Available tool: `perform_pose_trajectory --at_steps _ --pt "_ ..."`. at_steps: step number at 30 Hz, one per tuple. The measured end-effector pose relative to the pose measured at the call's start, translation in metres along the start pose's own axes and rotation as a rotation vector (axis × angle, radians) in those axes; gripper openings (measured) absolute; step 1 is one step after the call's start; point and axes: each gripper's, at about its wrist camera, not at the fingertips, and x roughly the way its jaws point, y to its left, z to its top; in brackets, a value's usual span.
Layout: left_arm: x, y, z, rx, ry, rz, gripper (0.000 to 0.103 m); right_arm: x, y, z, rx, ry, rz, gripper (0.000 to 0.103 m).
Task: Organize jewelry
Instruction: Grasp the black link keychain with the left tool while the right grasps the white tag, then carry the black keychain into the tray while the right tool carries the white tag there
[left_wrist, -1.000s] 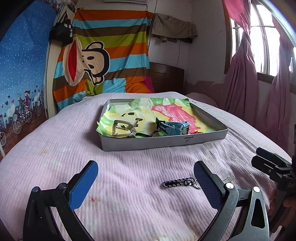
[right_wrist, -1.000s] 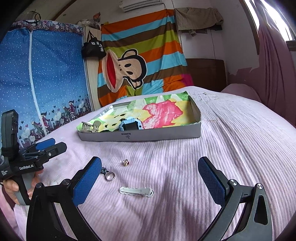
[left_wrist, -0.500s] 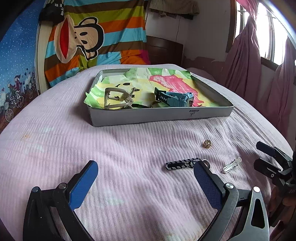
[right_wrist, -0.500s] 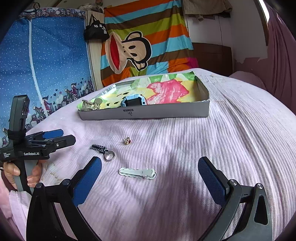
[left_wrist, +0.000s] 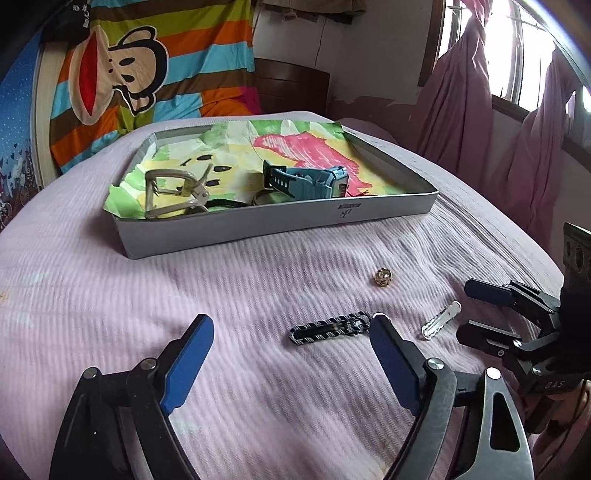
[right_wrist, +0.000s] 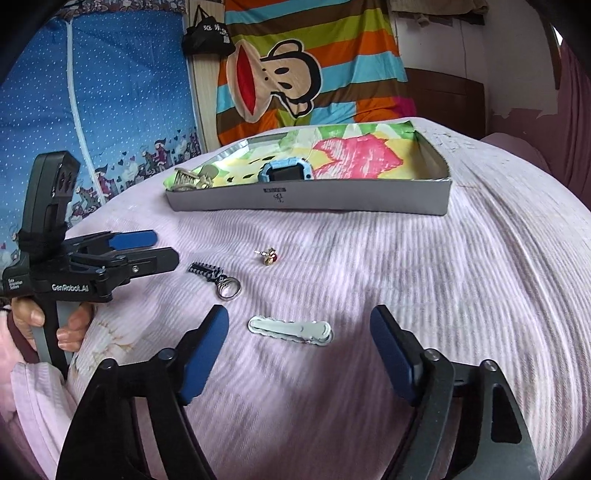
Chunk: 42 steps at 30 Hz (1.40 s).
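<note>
1. While both tools hover over the pink bed (left_wrist: 110, 295), the left hand-held gripper (left_wrist: 291, 354) has just been narrowing, jaws still spread with nothing between them.
2. The right hand-held gripper (right_wrist: 299, 350) has likewise been narrowing; a silver hair clip (right_wrist: 290, 330) lies between its spread jaws, untouched.
3. A striped keychain (left_wrist: 328, 328) sits at centre of the left view, a gold bead (left_wrist: 383, 277) to its upper right.
4. The tray (left_wrist: 280, 221), upper centre, holds a blue watch (left_wrist: 306, 182) and a buckle (left_wrist: 173, 195).

Blue watch (left_wrist: 308, 182); pink ribbed bedspread (left_wrist: 110, 288); grey tray (left_wrist: 258, 225).
</note>
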Motion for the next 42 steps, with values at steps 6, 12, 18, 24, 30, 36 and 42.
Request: perform_pose_trajectory --at_steps 6,12,18,24,30,36,42 --pt "0.022 -0.002 0.006 0.014 0.072 -0.07 0.074 0.013 0.002 0.001 -0.024 0.047 0.037 0.064" --pt "0.032 -0.016 0.005 0.084 0.113 -0.105 0.061 0.017 0.005 0.0 -0.039 0.079 0.067 0.049" --pt "0.029 -0.017 0.002 0.098 0.13 -0.147 0.047 0.016 0.013 -0.007 -0.087 0.113 0.07 0.037" --pt "0.026 -0.019 -0.002 0.119 0.149 -0.163 0.031 0.014 0.013 -0.009 -0.097 0.127 0.058 0.023" --pt "0.033 -0.026 -0.002 0.153 0.177 -0.144 0.021 0.016 0.015 -0.01 -0.108 0.134 0.04 0.018" --pt "0.031 -0.036 -0.003 0.205 0.168 -0.105 0.004 0.016 0.016 -0.009 -0.112 0.132 0.031 0.015" --pt "0.019 -0.039 -0.001 0.2 0.1 -0.082 0.003 0.01 0.015 -0.007 -0.086 0.083 0.036 0.014"
